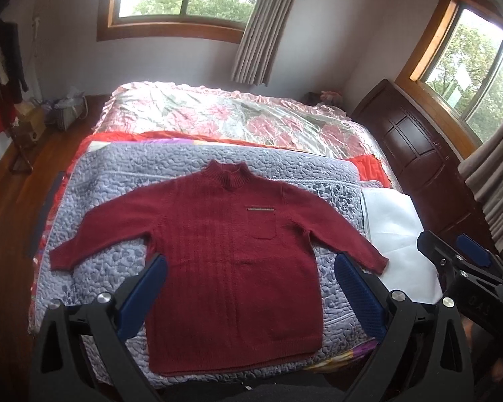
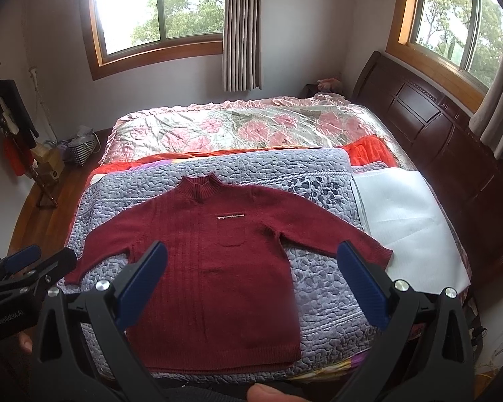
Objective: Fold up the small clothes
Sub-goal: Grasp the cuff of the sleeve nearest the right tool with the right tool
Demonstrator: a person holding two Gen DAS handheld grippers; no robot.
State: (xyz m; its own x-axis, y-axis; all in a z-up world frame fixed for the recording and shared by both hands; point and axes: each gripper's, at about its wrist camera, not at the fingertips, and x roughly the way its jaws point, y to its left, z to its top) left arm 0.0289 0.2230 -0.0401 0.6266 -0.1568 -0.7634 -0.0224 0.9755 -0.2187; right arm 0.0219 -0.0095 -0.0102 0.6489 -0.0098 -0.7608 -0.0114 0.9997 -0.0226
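I am working in a home bedroom. A double bed (image 2: 171, 124) with a dark wooden headboard (image 2: 429, 117) fills most of the floor space. A pink floral cover (image 2: 251, 127) lies over its far half and a lilac quilt (image 2: 318, 174) over its near edge. Two wood-framed windows (image 2: 157, 10) with beige curtains (image 2: 241, 26) face trees outside. A coat stand (image 2: 13, 127) with hanging garments occupies the left corner, on a wooden floor (image 2: 50, 214).
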